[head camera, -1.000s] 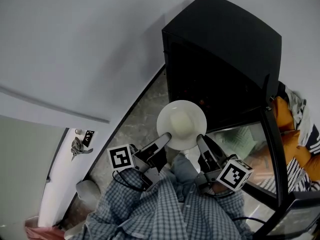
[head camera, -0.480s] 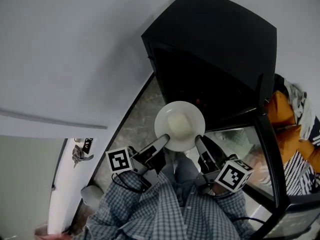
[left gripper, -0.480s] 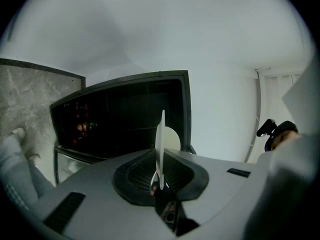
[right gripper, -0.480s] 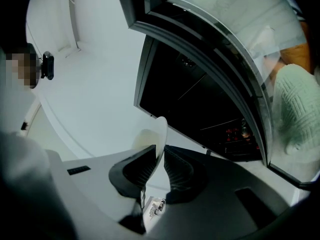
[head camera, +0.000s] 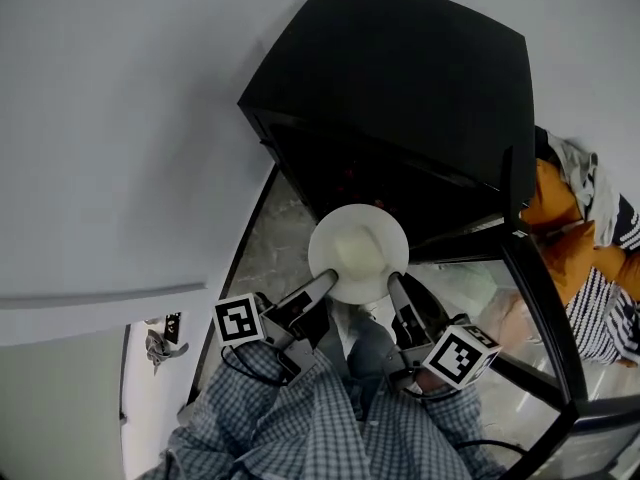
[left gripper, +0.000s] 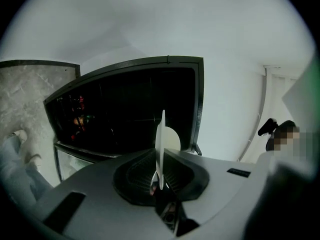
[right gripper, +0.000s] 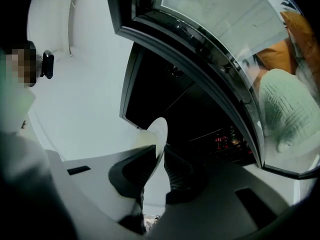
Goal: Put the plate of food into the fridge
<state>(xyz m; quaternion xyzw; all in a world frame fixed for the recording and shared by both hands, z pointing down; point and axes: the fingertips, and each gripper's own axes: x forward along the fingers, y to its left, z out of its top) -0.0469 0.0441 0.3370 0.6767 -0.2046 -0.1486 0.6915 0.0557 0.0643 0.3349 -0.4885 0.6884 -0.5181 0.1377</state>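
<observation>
Plate (head camera: 358, 251) rim is pinched from both sides: the left gripper (head camera: 326, 282) has its jaws closed on the near-left edge, and the right gripper (head camera: 394, 282) has its jaws closed on the near-right edge. Each gripper view shows the white disc edge-on, running straight out from between the ribbed pads. A pale mound of food (head camera: 358, 240) sits in the plate's middle, ahead of both sets of jaws.

Directly beyond the plate's far rim is the dark, open front of the black fridge (head camera: 400, 98). From the head view that rim overlaps the cabinet's lower front edge, though I cannot tell whether it has crossed the sill. The opening spans wider than the plate on both sides. Small red items (right gripper: 222, 141) stand deep inside, ahead and to the outer side of the right gripper.

The glass door (head camera: 530, 298) is swung open on the right gripper's outer side, its dark frame edge close by. Outside the left gripper there is a strip of stone floor (head camera: 270, 248) and then a plain pale wall (head camera: 130, 118).
</observation>
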